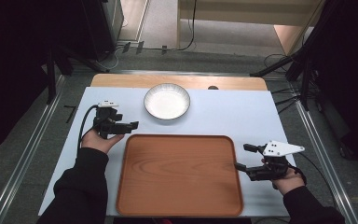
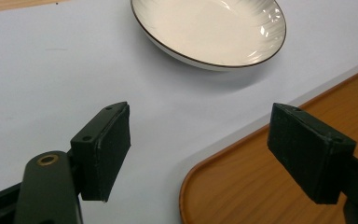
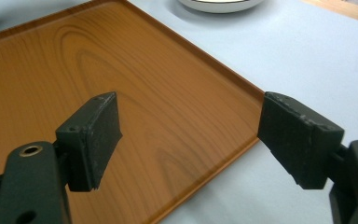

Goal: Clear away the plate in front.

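Beside the tray (image 1: 179, 175), my left gripper (image 1: 129, 124) and right gripper (image 1: 243, 158) both gape, holding nothing. Bowl (image 1: 167, 101) sits just beyond.

The tray (image 1: 179, 175) is orange-brown with a darker wood-grain pattern (long looping rings in the right gripper view). The bowl (image 1: 167, 101) near the table's far edge is glossy white with a thin dark rim line. The table cover (image 1: 242, 114) is pale blue-white. Both grippers' jaws are matte black; sleeves (image 1: 81, 186) black.
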The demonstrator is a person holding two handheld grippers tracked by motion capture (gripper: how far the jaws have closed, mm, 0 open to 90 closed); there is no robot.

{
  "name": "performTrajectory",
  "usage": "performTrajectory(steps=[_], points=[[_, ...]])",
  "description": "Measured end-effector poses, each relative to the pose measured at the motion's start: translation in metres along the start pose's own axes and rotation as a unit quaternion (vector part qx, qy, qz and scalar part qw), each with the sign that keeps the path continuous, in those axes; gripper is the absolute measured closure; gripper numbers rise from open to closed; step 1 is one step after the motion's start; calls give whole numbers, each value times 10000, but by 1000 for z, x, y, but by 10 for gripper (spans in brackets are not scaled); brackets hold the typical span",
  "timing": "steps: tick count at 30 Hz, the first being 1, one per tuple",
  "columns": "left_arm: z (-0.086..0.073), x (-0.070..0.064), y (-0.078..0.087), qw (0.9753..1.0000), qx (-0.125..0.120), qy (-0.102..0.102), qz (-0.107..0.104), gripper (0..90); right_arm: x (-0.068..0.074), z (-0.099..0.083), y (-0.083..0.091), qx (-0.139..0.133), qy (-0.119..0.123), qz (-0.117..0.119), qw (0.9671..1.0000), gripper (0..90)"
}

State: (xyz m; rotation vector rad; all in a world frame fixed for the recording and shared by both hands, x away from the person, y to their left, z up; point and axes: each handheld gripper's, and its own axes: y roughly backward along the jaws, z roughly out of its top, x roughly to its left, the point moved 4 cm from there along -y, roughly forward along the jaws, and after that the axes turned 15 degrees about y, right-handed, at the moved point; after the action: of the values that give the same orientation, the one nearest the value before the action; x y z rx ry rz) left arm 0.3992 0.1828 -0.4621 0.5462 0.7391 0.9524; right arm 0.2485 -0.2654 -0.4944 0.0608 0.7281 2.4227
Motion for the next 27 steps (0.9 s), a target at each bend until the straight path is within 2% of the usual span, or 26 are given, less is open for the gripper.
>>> performTrajectory(steps=[3,8,13,19,21,23,26,27], points=[[3,-2,-7,10000,-29,34,-39,240,0,0,0,22,10,13,10000,218],[9,-3,-19,9998,-35,-90,162,266,1,0,-1,23,19,6,10000,218],[17,-3,-29,9996,-89,-92,269,280,0,0,0,5,8,9,10000,218],[28,-4,-38,9995,-112,-43,278,291,0,0,0,-15,-18,12,10000,218],[31,-4,-44,9992,-98,-100,372,293,0,1,0,-30,-27,7,10000,218],[34,-3,-48,9992,-33,-53,385,293,0,1,0,-42,-39,0,10000,218],[38,-4,-54,9993,-135,53,337,298,-1,2,0,-64,-41,-25,10000,218],[39,-3,-56,9993,-94,65,353,302,-1,1,0,-64,-33,-16,10000,218]])
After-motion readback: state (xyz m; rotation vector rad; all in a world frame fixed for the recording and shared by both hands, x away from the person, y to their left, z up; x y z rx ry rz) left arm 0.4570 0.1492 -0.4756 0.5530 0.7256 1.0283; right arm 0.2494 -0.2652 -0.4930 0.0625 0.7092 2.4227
